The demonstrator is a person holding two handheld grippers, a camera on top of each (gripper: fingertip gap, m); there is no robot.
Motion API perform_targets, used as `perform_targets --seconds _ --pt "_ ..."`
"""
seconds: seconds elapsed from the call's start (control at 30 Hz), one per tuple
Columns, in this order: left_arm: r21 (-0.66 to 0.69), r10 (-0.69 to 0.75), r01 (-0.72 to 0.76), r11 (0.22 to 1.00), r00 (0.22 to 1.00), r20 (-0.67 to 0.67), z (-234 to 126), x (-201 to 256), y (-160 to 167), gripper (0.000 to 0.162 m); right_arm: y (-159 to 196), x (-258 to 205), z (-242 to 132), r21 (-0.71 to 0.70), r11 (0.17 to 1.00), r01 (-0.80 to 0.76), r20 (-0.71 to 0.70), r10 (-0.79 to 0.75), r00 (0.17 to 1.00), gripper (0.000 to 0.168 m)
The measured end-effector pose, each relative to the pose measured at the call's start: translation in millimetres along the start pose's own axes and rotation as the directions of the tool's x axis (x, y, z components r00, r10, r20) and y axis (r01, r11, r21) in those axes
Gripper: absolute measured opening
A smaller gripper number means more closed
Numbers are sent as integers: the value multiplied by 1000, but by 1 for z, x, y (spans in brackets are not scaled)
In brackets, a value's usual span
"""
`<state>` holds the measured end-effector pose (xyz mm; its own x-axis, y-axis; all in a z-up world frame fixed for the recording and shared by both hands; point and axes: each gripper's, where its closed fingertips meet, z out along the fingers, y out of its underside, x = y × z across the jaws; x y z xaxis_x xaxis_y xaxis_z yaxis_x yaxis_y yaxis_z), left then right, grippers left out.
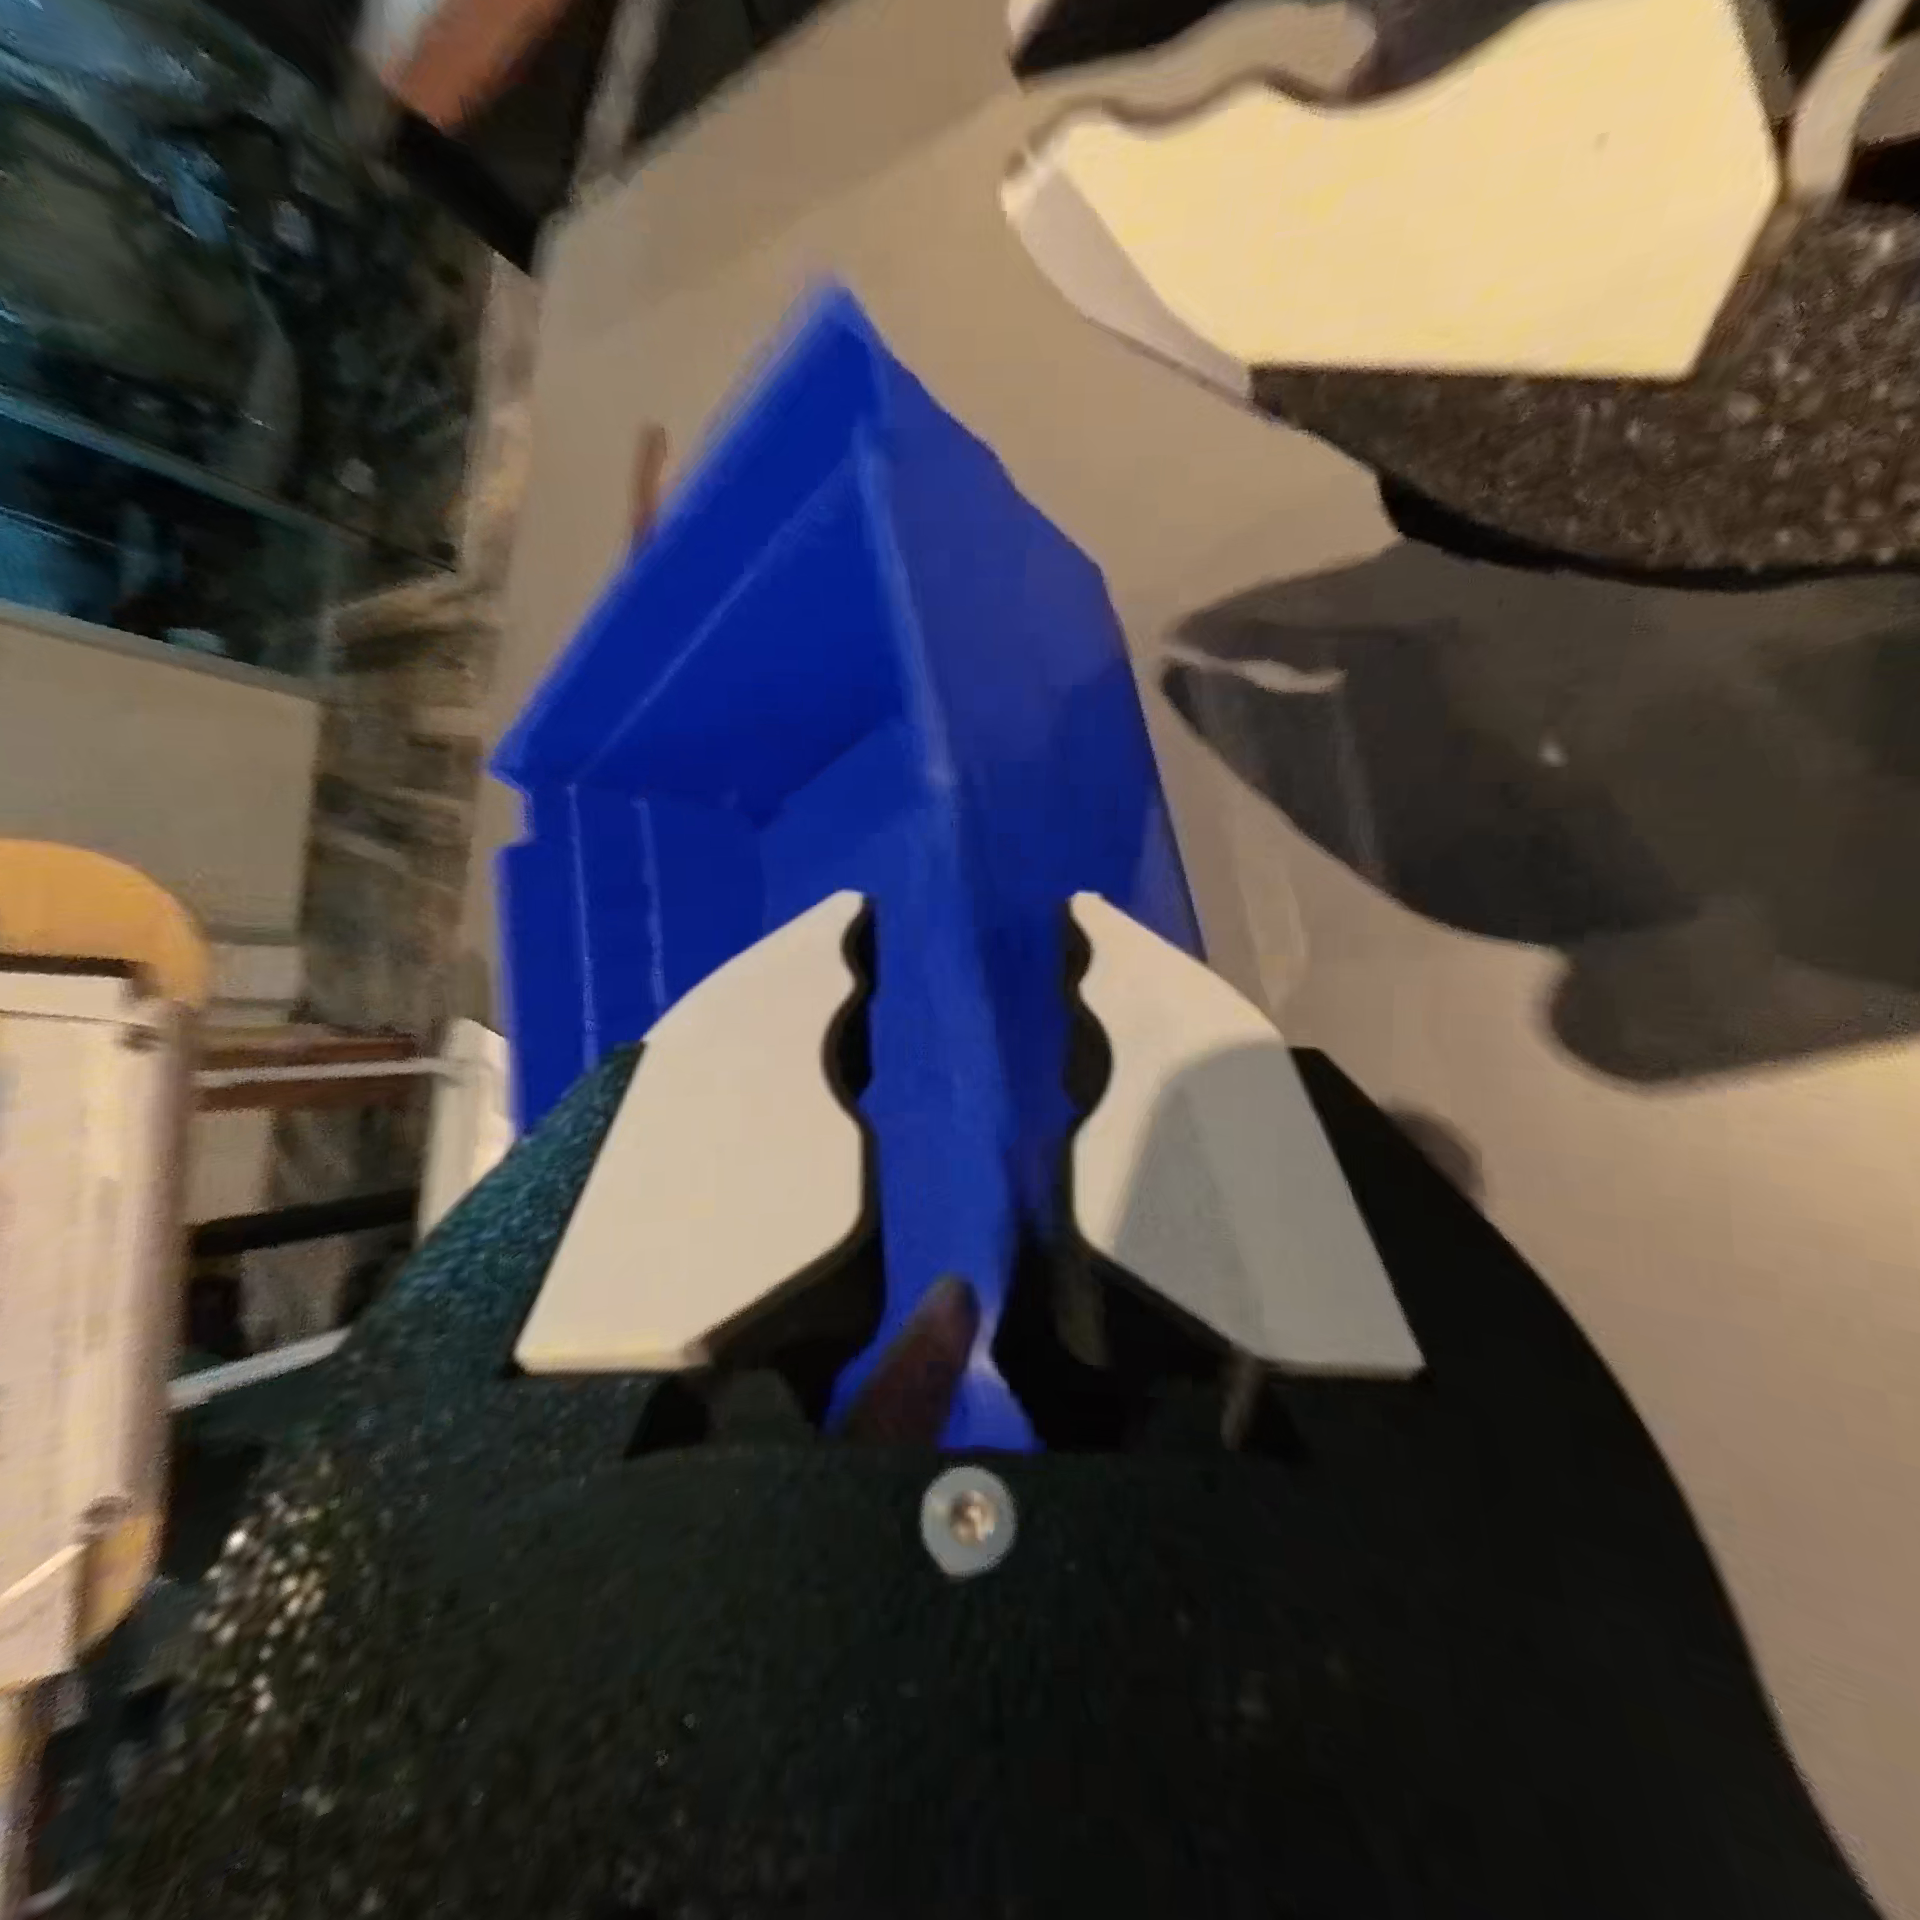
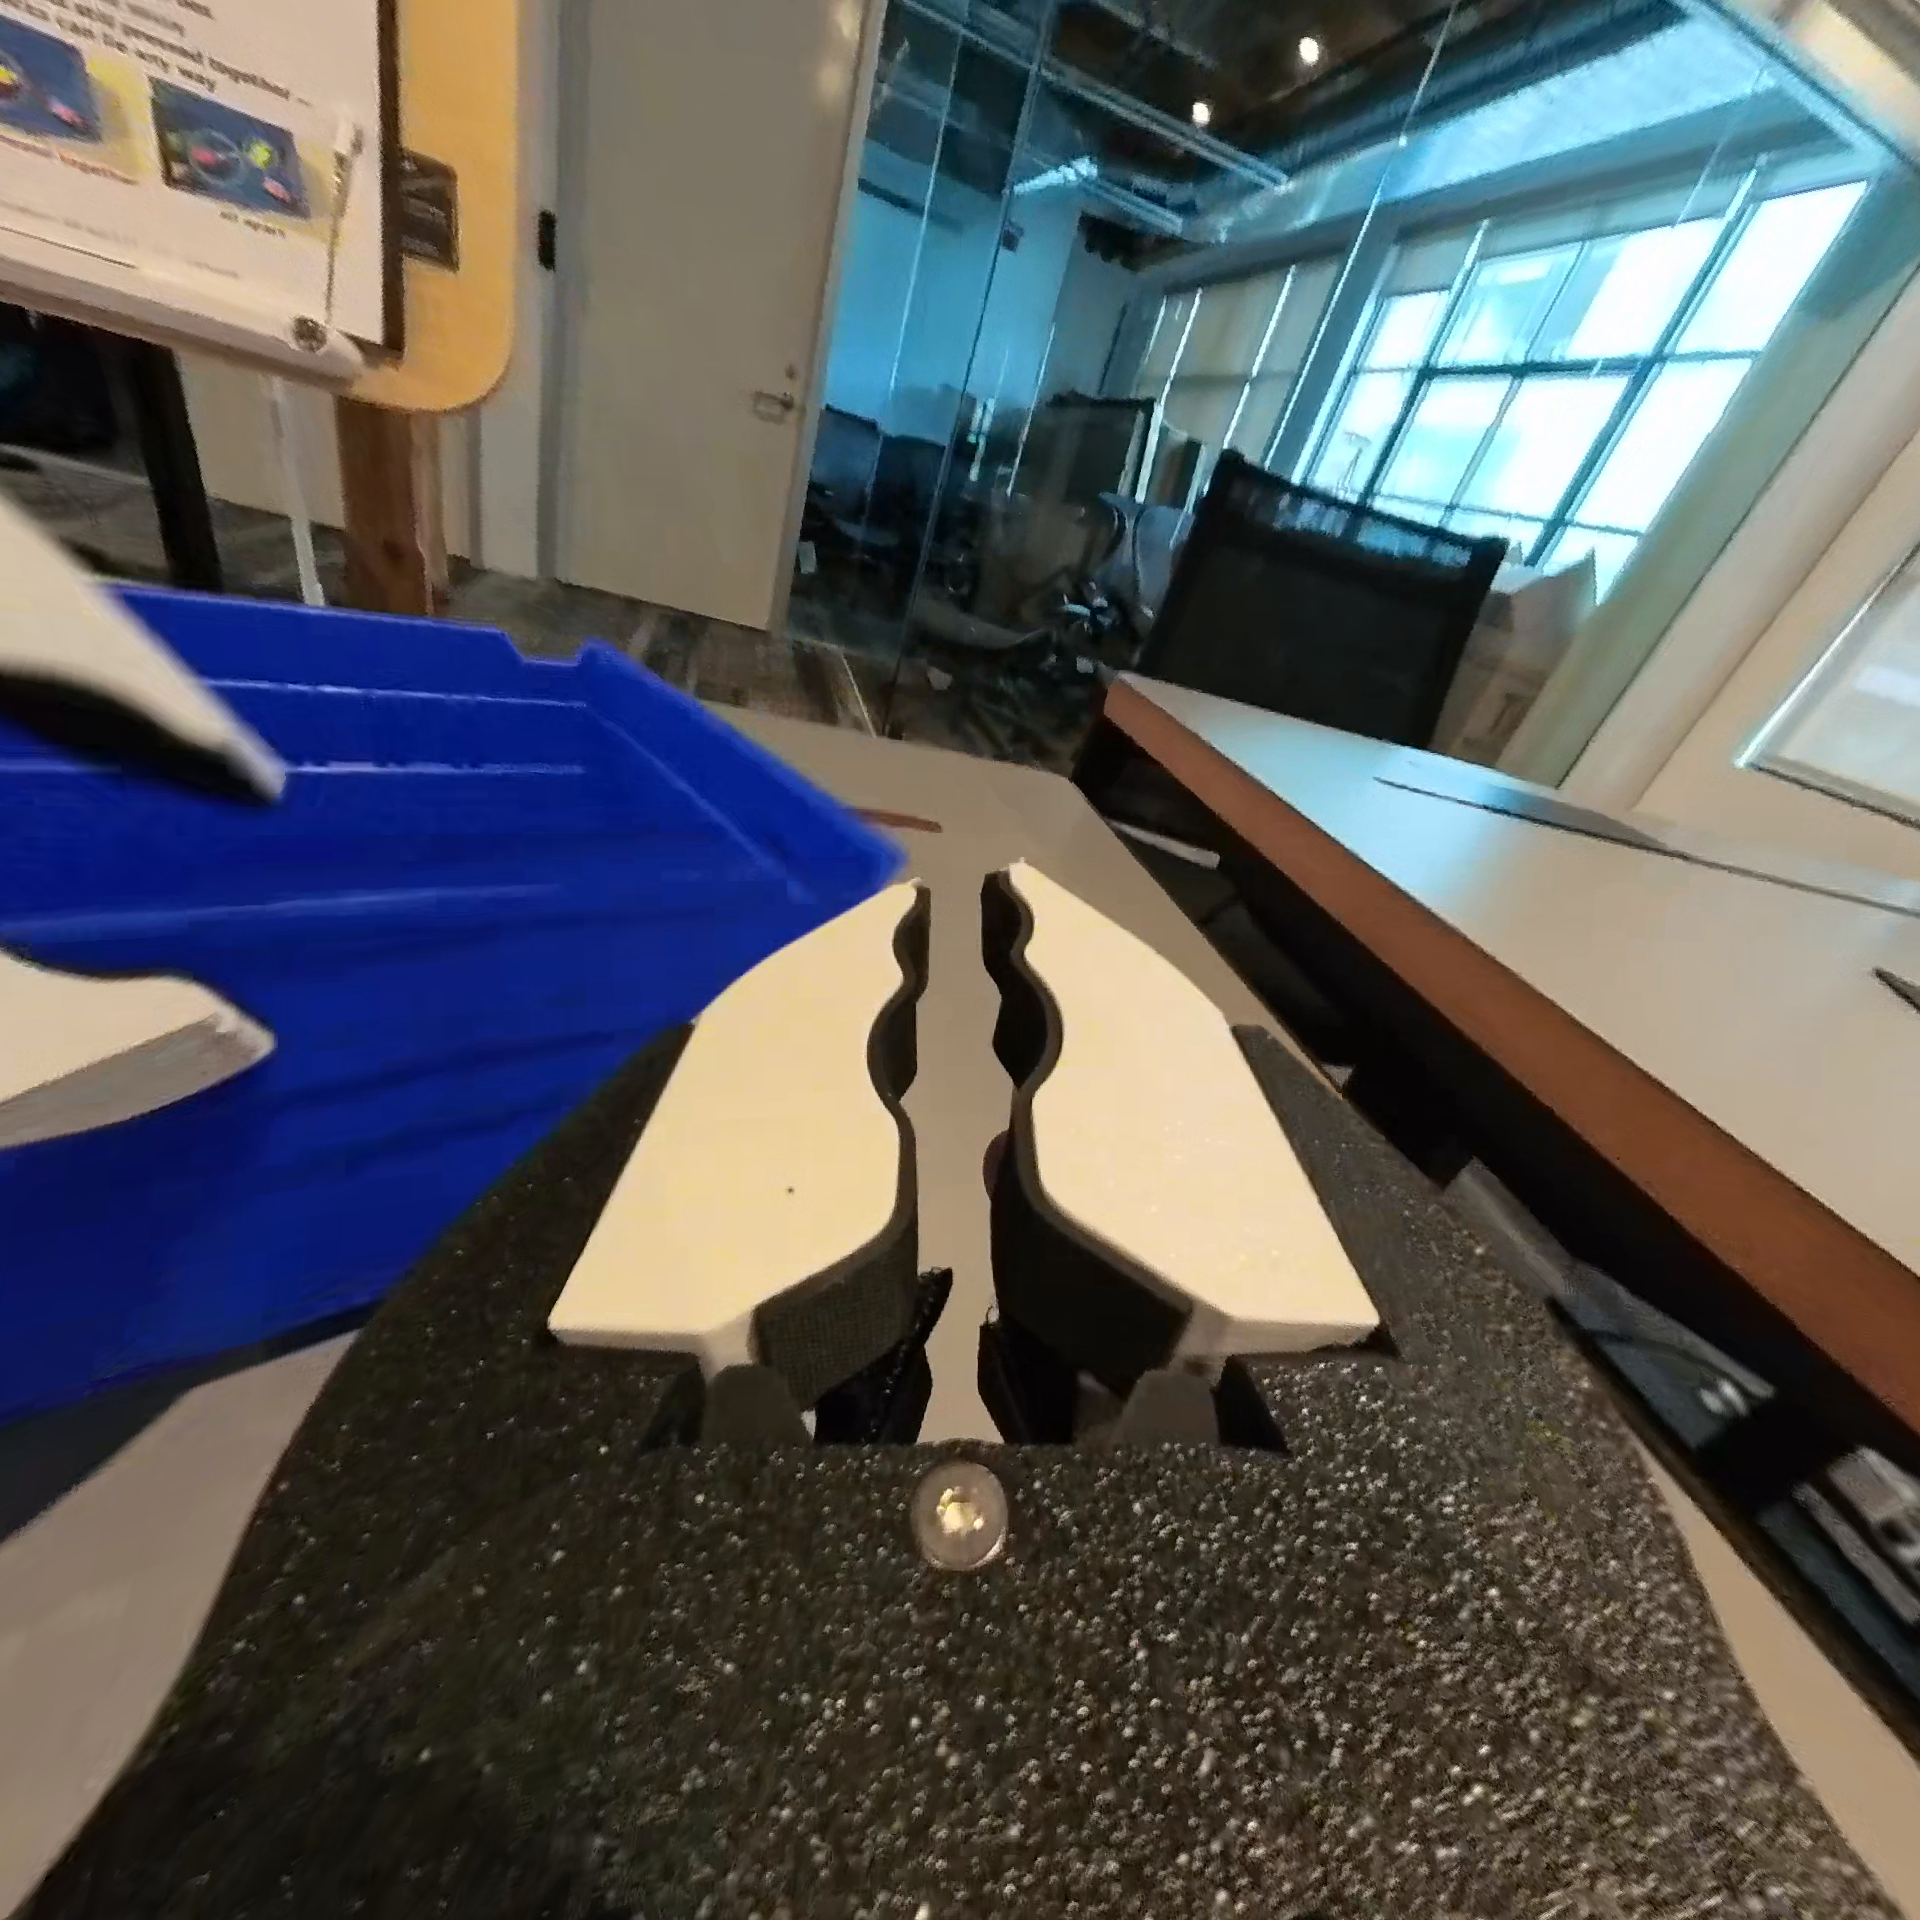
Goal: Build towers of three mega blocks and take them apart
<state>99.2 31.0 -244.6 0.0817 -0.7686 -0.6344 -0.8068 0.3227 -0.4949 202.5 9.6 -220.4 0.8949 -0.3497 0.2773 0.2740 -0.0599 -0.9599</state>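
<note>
Item: deep blue plastic bin [image 1: 831, 727], tilted, wall pinched by left gripper [image 1: 966, 935]. Right gripper [image 2: 951, 883] nearly closed, empty, near pale tabletop [image 2: 1039, 821]. Risk: bin slipping free.

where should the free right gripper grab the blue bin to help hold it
Judging by its pose, take the blue bin by the thin rim at its near corner, coming from the right. The left gripper already pinches one wall, and the bin hangs tilted. The right gripper holds nothing, nearly closed beside that corner; it must open first.

One blue bin [image 1: 831, 665], two tongs — blocks unseen, perhaps.
</note>
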Motion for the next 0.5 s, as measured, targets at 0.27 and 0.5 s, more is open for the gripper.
perform_targets --seconds 0.27,0.5 --pt "221 -290 237 946 924 249 -63 -97 34 31 3 1 -5 74 995 -73 40 70 997 10" --pt "-14 -544 592 806 750 377 -66 -175 215 0 0 -10 -8 86 987 -135 101 127 987 10"
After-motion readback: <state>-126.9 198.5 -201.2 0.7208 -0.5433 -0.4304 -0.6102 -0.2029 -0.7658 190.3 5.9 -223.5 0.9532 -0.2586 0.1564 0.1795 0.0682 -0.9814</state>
